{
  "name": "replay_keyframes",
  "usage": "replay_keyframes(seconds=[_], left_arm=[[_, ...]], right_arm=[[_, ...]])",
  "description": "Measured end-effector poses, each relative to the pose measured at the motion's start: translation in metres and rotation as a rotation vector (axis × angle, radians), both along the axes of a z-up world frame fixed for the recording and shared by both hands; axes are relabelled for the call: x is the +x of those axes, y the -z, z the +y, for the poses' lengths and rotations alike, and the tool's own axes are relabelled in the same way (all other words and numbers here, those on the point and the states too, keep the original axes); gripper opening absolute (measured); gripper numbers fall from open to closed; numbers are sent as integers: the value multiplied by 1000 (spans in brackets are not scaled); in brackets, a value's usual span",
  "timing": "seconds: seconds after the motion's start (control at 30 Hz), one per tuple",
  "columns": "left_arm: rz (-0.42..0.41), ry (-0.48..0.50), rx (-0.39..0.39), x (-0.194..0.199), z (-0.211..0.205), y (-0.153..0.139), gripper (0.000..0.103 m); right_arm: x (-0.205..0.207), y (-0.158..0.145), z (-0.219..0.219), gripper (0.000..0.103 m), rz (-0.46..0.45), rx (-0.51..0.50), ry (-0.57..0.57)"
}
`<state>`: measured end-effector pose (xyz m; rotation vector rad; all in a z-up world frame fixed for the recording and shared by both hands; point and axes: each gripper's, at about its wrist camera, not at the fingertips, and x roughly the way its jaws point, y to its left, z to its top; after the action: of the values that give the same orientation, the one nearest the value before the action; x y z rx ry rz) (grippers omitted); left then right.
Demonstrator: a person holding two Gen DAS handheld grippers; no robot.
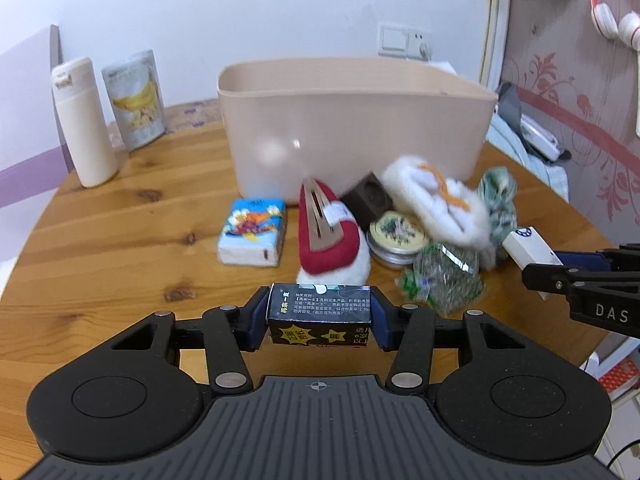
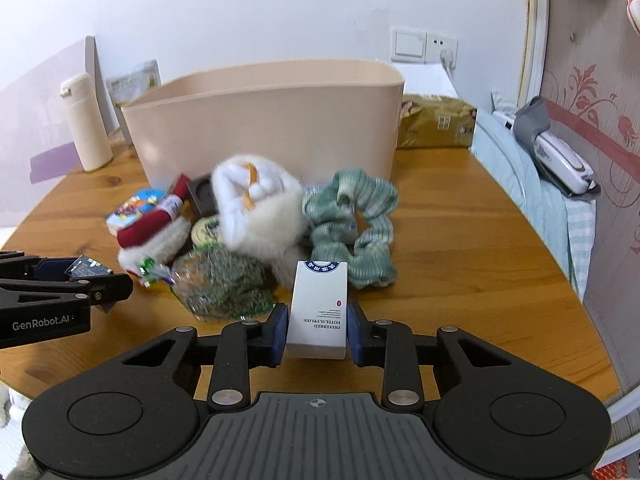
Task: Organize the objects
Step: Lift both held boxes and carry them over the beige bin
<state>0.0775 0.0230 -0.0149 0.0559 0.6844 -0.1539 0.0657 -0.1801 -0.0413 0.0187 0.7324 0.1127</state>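
Note:
My left gripper (image 1: 320,316) is shut on a small black box (image 1: 320,322) with yellow stars, held above the wooden table in front of the pile; it also shows in the right wrist view (image 2: 86,270). My right gripper (image 2: 317,328) is shut on a white box (image 2: 318,308) with small print, seen at the right in the left wrist view (image 1: 530,246). A beige bin (image 1: 352,120) stands behind the pile; it also shows in the right wrist view (image 2: 264,120). The pile holds a tissue pack (image 1: 253,232), a red hair clip (image 1: 326,232), a round tin (image 1: 396,236), a white fluffy piece (image 2: 260,208) and a green scrunchie (image 2: 356,220).
A cream bottle (image 1: 82,120) and a banana snack bag (image 1: 136,98) stand at the table's back left. A gold packet (image 2: 436,126) lies right of the bin. A clear bag of green stuff (image 2: 222,284) lies at the pile's front. The table's right edge borders a bed.

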Motion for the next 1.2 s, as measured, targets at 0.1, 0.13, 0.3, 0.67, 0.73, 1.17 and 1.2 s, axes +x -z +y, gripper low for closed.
replay_keyframes(seconds=[0.1,0.13,0.3,0.67,0.73,1.17,1.2], left_arm=[[-15,-3,-2,0,0,-13,51],[-20,-4,1,1,1,-17,51],[-68,-13,14,7,3,-43,51],[-120,-21,-7,40,7,-80,52],[-131,-19,-3,46,6,-85,52],[-202,-5,27,110,-8,-112,52],[-206,-2,28,115,-10,-113,52]], right_arm=[[-3,-11,-2,29,-23,8,0],[-3,-15,-3,29,-31,9,1],[-3,-39,-11,29,-80,31,21],[20,-77,-14,29,-164,20,26],[27,-86,-15,29,-180,14,25],[76,-108,-27,29,-234,17,41],[79,-108,-27,29,-235,18,42]])
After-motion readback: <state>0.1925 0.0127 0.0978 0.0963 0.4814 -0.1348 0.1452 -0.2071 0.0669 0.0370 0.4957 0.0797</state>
